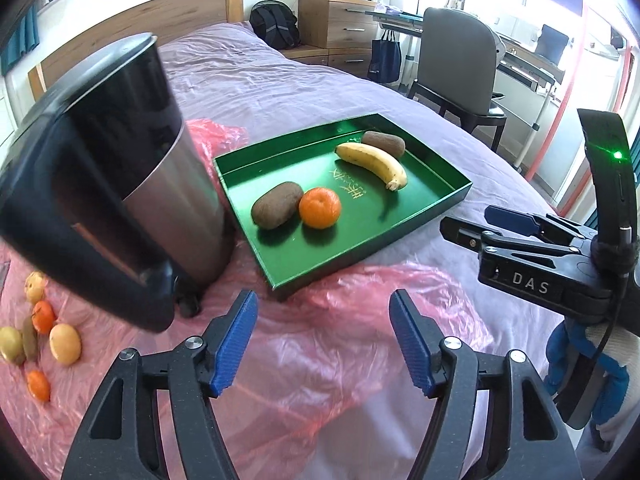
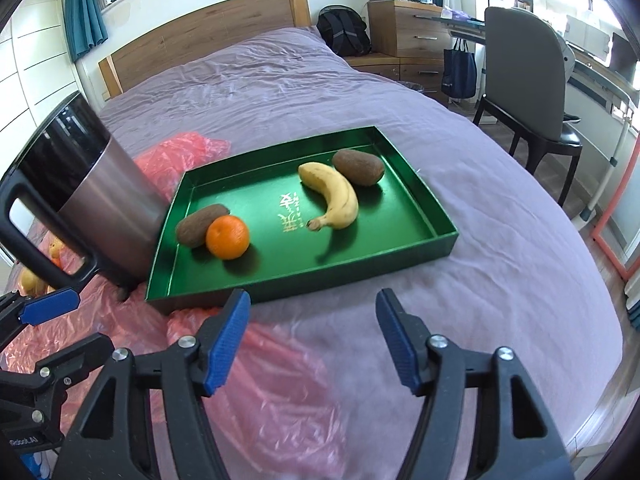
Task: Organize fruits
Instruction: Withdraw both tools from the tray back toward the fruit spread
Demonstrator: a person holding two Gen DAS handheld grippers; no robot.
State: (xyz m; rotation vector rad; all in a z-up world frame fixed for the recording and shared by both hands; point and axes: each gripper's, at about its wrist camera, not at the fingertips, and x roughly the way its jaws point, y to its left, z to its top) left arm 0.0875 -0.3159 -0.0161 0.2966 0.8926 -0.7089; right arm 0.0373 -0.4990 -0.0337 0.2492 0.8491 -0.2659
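Note:
A green tray (image 1: 360,248) (image 2: 400,256) lies on the bed. In it are a banana (image 1: 372,163) (image 2: 334,194), an orange (image 1: 320,207) (image 2: 228,237) and two brown kiwis (image 1: 277,205) (image 1: 384,143) (image 2: 198,225) (image 2: 358,167). Several loose fruits (image 1: 64,343) lie on pink plastic at the left. My left gripper (image 1: 323,340) is open and empty, just short of the tray's near corner. My right gripper (image 2: 312,334) is open and empty in front of the tray; it also shows in the left wrist view (image 1: 516,232).
A steel kettle (image 1: 132,184) (image 2: 104,208) with a black handle stands at the tray's left edge. Pink plastic sheet (image 1: 320,360) (image 2: 260,380) covers the near bed. A chair (image 2: 528,76), a desk and drawers stand at the far right.

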